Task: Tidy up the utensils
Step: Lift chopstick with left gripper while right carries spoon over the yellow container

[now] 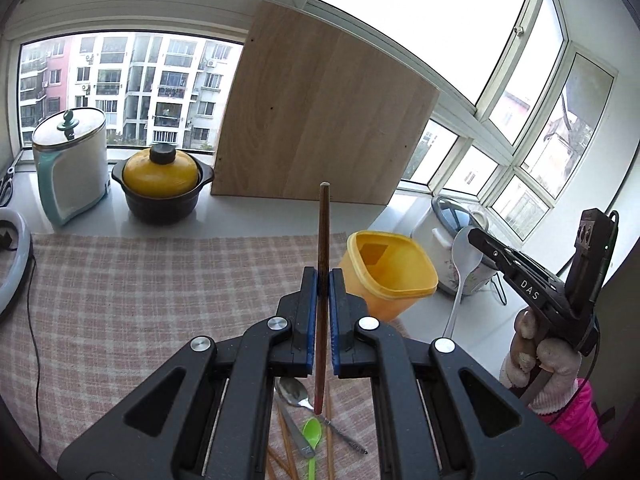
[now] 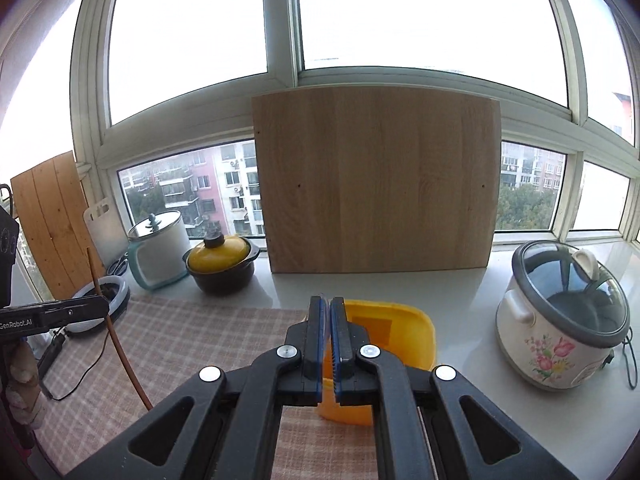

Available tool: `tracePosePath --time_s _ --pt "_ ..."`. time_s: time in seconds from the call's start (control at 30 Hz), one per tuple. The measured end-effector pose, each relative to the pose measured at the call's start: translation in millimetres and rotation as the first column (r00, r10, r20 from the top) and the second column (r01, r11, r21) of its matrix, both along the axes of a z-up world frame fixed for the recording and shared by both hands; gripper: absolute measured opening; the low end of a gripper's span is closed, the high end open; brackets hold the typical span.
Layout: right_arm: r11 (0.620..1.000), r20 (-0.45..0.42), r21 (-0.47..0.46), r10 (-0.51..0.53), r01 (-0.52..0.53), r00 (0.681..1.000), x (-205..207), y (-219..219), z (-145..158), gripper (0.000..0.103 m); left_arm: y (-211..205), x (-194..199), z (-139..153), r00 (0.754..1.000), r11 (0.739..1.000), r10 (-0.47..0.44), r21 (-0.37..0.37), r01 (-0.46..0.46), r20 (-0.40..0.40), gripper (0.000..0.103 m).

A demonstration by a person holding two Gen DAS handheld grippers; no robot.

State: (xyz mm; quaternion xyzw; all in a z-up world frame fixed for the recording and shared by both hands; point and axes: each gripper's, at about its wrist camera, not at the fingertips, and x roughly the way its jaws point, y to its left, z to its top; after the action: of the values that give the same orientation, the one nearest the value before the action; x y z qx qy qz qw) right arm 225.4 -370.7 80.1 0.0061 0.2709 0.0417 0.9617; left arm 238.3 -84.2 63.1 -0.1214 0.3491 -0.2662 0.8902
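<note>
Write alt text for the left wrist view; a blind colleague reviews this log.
The left gripper is shut on a dark wooden chopstick held upright above a checked cloth, beside an empty yellow container. At right, the right gripper holds a white spoon; more utensils lie below.

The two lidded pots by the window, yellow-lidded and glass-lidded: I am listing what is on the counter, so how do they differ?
The casserole is black with a solid yellow lid; the rice cooker is white, flower-printed, with a see-through lid. The casserole looks squatter; the rice cooker looks taller. The casserole stands left of the wooden board, the rice cooker right. Both are closed.
</note>
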Motion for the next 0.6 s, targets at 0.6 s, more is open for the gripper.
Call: tracePosePath --time_s 0.6 --pt "0.974 0.140 -0.082 -0.199 0.211 0.970 54 -50 16 0.000 -70 57 41 0.999 0.989 -0.008 -0.149 0.015 0.051 0.003"
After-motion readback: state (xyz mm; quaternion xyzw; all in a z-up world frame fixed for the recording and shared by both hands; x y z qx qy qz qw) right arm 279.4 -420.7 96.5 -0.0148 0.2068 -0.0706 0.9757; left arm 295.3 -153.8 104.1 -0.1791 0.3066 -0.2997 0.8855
